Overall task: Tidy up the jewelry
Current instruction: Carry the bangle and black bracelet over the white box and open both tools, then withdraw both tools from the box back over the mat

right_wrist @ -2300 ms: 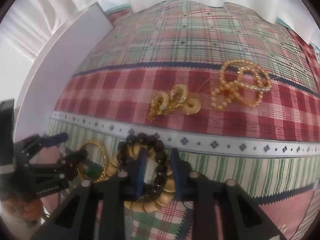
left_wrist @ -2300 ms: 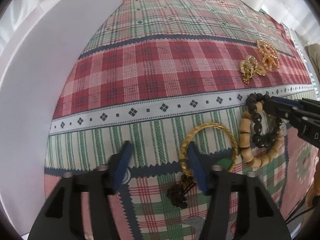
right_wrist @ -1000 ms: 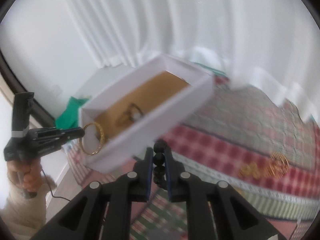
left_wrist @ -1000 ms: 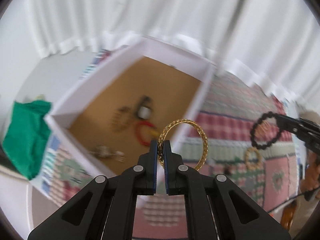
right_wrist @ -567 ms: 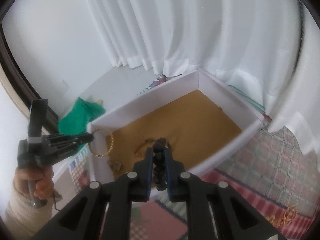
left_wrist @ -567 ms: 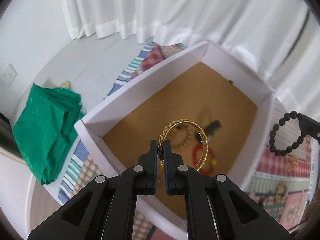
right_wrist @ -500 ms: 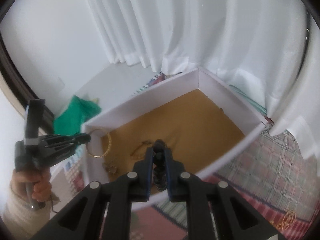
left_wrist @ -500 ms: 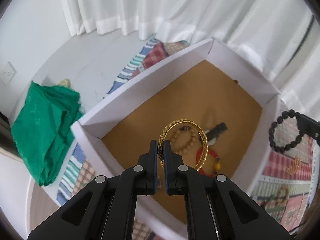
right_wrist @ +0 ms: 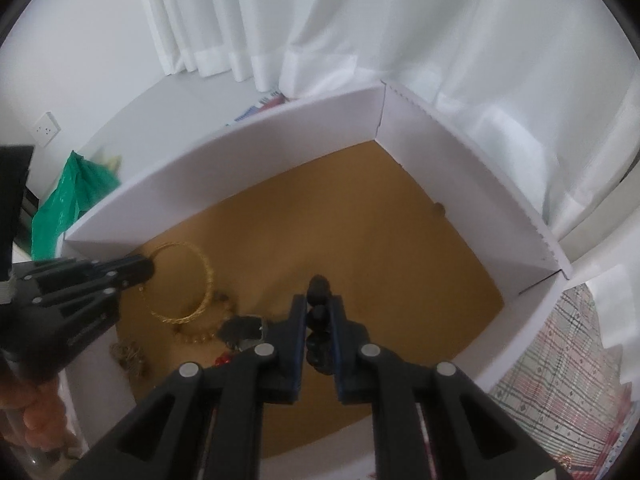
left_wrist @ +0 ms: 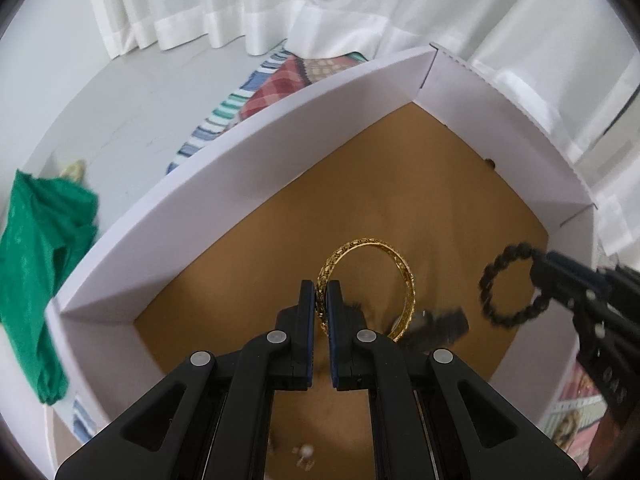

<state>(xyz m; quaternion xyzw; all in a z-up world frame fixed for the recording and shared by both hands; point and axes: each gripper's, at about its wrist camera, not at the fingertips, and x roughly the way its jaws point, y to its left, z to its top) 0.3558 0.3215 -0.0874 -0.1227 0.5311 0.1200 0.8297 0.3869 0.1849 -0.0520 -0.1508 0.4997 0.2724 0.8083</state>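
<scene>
My left gripper [left_wrist: 321, 305] is shut on a gold bangle [left_wrist: 404, 276] and holds it over the brown floor of a white box [left_wrist: 224, 184]. My right gripper [right_wrist: 319, 316] is shut on a black bead bracelet [right_wrist: 318, 290], also above the box floor [right_wrist: 380, 272]. In the left wrist view the black bracelet [left_wrist: 490, 280] hangs from the right gripper at the right. In the right wrist view the bangle [right_wrist: 204, 276] hangs from the left gripper [right_wrist: 142, 270] at the left.
Several jewelry pieces lie on the box floor: a dark piece [right_wrist: 242, 330], pale beads [right_wrist: 196, 336] and a gold piece [right_wrist: 128, 354]. A green cloth [left_wrist: 36, 248] lies left of the box. White curtains [right_wrist: 360, 20] hang behind. The plaid cloth [right_wrist: 560, 368] shows at right.
Both grippers have lifted their jewelry from the plaid cloth and moved over the white box, now lower and further in over its brown floor.
</scene>
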